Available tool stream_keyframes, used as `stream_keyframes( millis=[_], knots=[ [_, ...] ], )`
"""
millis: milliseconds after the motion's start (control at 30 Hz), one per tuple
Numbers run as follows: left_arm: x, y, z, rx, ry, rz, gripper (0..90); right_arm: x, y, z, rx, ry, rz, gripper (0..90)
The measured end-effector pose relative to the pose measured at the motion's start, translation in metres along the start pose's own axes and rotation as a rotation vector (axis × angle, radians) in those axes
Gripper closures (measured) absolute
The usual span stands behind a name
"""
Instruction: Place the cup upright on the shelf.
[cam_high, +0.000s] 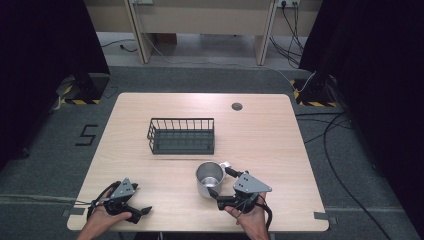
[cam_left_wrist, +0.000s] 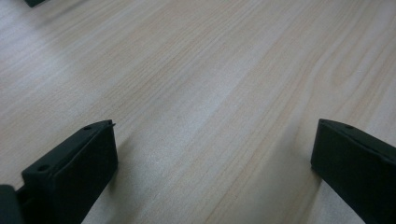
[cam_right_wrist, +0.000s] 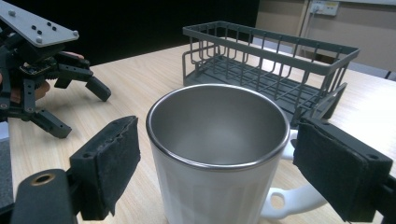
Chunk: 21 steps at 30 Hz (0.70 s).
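A white mug (cam_high: 206, 186) with a steel inside stands upright on the wooden table (cam_high: 260, 145), near its front edge. Its handle (cam_high: 224, 164) points to the right. My right gripper (cam_high: 220, 182) reaches around the mug from the front right. In the right gripper view the mug (cam_right_wrist: 210, 186) stands between the two padded jaws of that gripper (cam_right_wrist: 217, 140). A narrow gap shows at the left pad (cam_right_wrist: 109, 158), and the right pad (cam_right_wrist: 336, 163) sits by the handle. My left gripper (cam_high: 141, 213) rests at the front left, open over bare wood (cam_left_wrist: 210, 116).
A dark wire basket (cam_high: 182, 135) stands empty behind the mug, near the table's middle; it shows close behind the mug as the basket (cam_right_wrist: 271, 65). A round cable port (cam_high: 237, 106) sits at the far edge. The left gripper (cam_right_wrist: 79, 109) appears off to the left.
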<state>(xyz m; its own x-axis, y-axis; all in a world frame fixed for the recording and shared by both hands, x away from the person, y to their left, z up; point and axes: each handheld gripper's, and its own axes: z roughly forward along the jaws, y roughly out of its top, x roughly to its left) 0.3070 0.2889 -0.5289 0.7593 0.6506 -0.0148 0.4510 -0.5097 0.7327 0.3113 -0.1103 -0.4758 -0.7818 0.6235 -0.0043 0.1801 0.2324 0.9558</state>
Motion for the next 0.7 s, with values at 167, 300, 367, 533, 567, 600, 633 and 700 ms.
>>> stream_keyframes(
  millis=[167,300,367,533,567,600,633,700],
  knots=[
    [0.0,0.0,0.0,0.0,0.0,0.0,0.0,0.001,0.002,0.008,-0.017,-0.011,-0.024,14.0],
    [0.0,0.0,0.0,0.0,0.0,0.0,0.0,-0.001,0.002,0.014,-0.021,-0.014,-0.021,11.4],
    [0.0,0.0,0.0,0.0,0.0,0.0,0.0,-0.001,0.002,0.015,-0.022,-0.011,-0.019,10.6],
    [0.0,0.0,0.0,0.001,0.0,0.002,0.0,0.0,0.003,0.023,-0.021,-0.017,-0.011,7.0],
    [0.0,0.0,0.0,0.003,0.0,0.002,0.0,0.0,0.003,0.027,-0.017,-0.017,-0.015,6.2],
    [0.0,0.0,0.0,0.003,0.0,0.002,0.0,0.0,0.003,0.027,-0.017,-0.017,-0.015,6.2],
    [0.0,0.0,0.0,0.003,0.0,0.002,0.0,0.0,0.003,0.028,-0.017,-0.016,-0.011,5.9],
    [0.0,0.0,0.0,0.003,0.0,0.002,0.0,-0.001,0.003,0.032,-0.025,-0.011,-0.007,5.0]
  ],
)
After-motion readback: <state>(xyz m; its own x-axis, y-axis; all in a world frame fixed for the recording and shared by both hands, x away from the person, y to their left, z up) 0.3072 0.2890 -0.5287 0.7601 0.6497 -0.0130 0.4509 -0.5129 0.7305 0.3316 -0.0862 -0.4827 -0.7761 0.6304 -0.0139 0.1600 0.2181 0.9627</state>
